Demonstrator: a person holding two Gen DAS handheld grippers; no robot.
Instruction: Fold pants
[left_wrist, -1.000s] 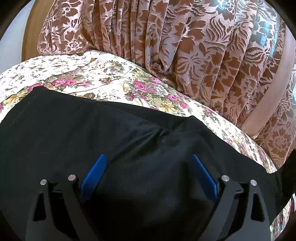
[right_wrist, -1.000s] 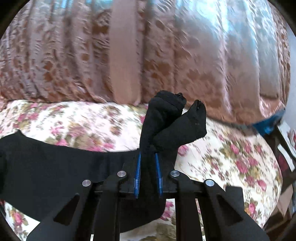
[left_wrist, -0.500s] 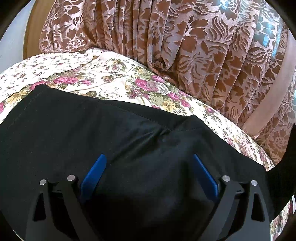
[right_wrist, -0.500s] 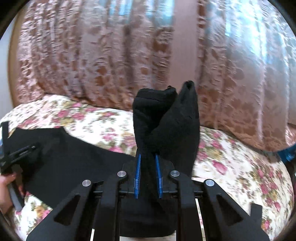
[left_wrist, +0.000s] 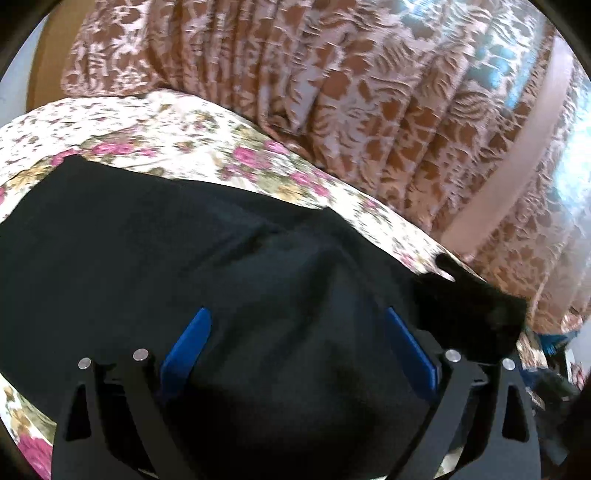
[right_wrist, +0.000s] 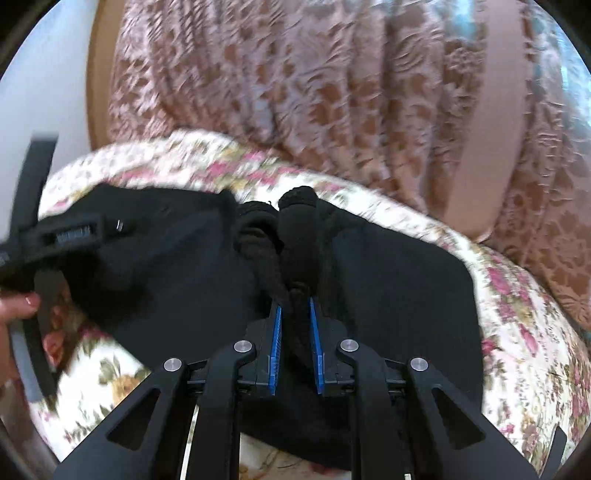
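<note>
Black pants (right_wrist: 388, 280) leg ends, pinched in right hand-held gripper (right_wrist: 295, 317), now lowered over waist.

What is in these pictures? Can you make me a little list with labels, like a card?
place: bed with flowery bedspread, patterned brown curtain behind
clothing: black pants spread on the bedspread
right claw: shut on a bunched end of the pants
left claw: open, blue fingers wide apart over the pants
person: hand holding the left claw's handle
fold: not finished
</note>
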